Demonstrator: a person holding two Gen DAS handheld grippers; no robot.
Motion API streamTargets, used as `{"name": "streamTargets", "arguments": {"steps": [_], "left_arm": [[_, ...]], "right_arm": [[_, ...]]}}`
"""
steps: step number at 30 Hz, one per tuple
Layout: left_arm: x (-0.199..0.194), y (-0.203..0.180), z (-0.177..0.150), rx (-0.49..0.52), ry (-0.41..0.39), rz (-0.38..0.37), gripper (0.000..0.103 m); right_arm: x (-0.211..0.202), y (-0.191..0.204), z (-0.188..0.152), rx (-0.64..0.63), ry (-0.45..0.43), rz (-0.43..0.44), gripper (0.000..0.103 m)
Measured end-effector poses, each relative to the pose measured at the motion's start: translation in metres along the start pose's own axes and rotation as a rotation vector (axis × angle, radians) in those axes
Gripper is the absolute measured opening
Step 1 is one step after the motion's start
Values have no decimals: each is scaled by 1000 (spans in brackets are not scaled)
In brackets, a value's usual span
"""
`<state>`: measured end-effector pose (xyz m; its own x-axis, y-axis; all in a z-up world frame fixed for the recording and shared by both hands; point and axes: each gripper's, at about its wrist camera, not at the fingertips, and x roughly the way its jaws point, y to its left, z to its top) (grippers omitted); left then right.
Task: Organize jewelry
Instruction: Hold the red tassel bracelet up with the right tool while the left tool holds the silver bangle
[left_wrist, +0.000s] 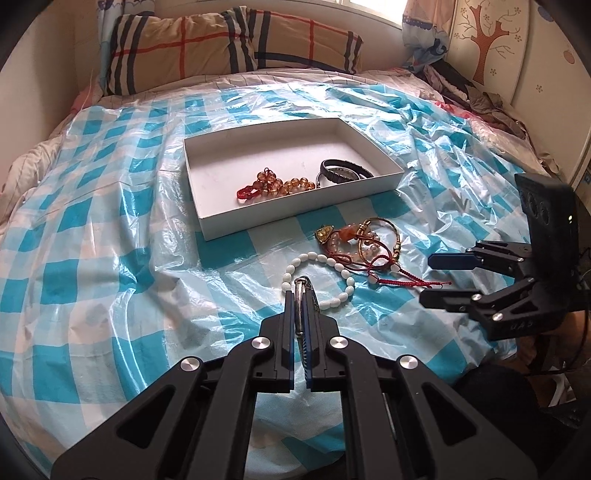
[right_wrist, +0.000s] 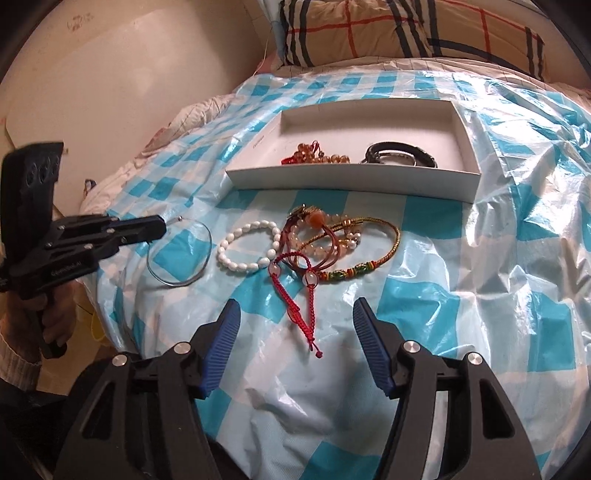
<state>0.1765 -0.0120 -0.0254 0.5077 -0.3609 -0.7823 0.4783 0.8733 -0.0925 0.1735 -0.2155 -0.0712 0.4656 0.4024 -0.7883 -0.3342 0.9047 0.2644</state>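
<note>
A shallow white box (left_wrist: 291, 212) lies on the bed with an amber bead bracelet (left_wrist: 275, 186) and a black bracelet (left_wrist: 341, 171) inside. In front of it is a pile of jewelry: a white bead bracelet (right_wrist: 245, 243), a red cord bracelet (right_wrist: 295, 295), and a gold bangle (right_wrist: 369, 258) tangled with pale beads. My left gripper (left_wrist: 300, 295) is shut on a thin silver bangle (right_wrist: 181, 254), lifted just left of the pile. My right gripper (right_wrist: 295, 310) is open, its blue pads (right_wrist: 225, 332) on either side of the red cord's tail without touching it.
A crinkled blue-and-white checked plastic sheet (left_wrist: 110, 229) covers the bed. Plaid pillows (left_wrist: 207, 48) lie at the headboard, and clothes (left_wrist: 480, 96) are heaped at the far right. A person's hand (right_wrist: 33, 321) grips the left gripper's handle. The bed's edge drops off at the left in the right wrist view.
</note>
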Motion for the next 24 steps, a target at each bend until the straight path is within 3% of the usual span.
{"name": "streamTargets", "arguments": {"steps": [2,4,6,8,16,24], "left_arm": [[1,-1,1,2,0,0,4],[2,-3,1,9,1,4,4],[3,-4,1,12,1,6,4],[2,-4,1,12,1,10,4],[2,-4,0,32,1,38,4],[4,-4,0,40,4,51,4]], "right_arm": [[8,4,-3,-27,11,-25,61],[7,3,-4,-18,4,-12,47],[4,-3,-5,14,-1,15,19],[0,-9,-7,50,-7,43,9],[-21,-21,-13,150,-61,114,6],[-37,-22,-8,172,-110,157,6]]}}
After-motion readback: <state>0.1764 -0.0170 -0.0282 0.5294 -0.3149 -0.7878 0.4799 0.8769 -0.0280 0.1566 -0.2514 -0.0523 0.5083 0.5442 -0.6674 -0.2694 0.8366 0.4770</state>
